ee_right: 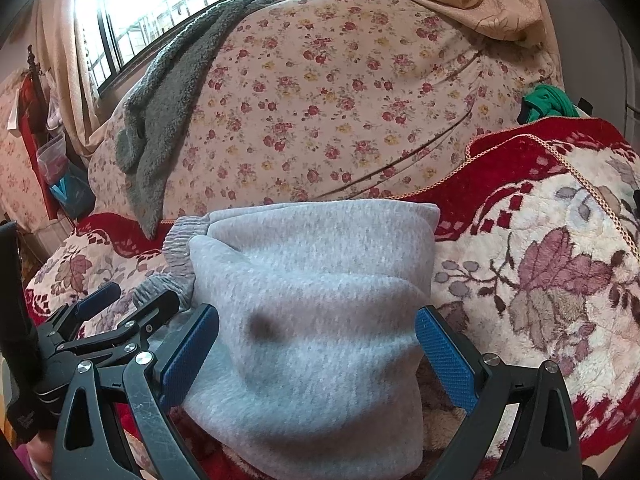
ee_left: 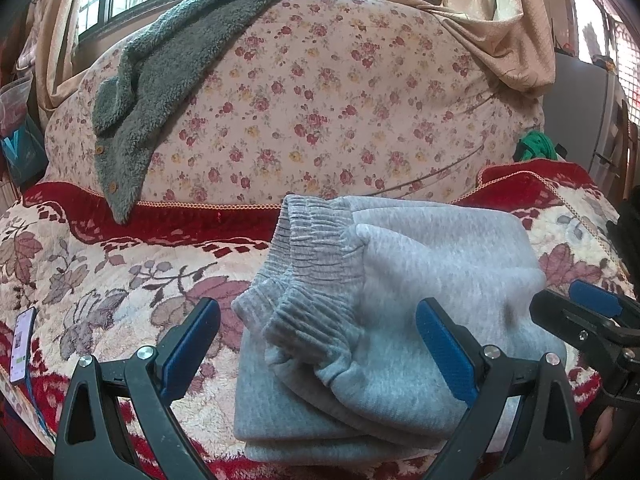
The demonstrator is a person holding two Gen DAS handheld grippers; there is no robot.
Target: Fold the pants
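Observation:
Grey sweatpants lie folded into a thick bundle on the red floral blanket. Their ribbed cuffs rest on top at the left. My left gripper is open, its blue pads wide apart over the bundle's near left part. In the right wrist view the pants fill the middle, and my right gripper is open with its fingers spread either side of the cloth, not pinching it. Each gripper shows in the other's view: the right gripper at the right edge, the left gripper at the lower left.
A rolled floral quilt rises behind the pants, with a grey fleece garment draped over it. A phone lies at the blanket's left edge. A green cloth sits at the back right, and curtains hang by the window.

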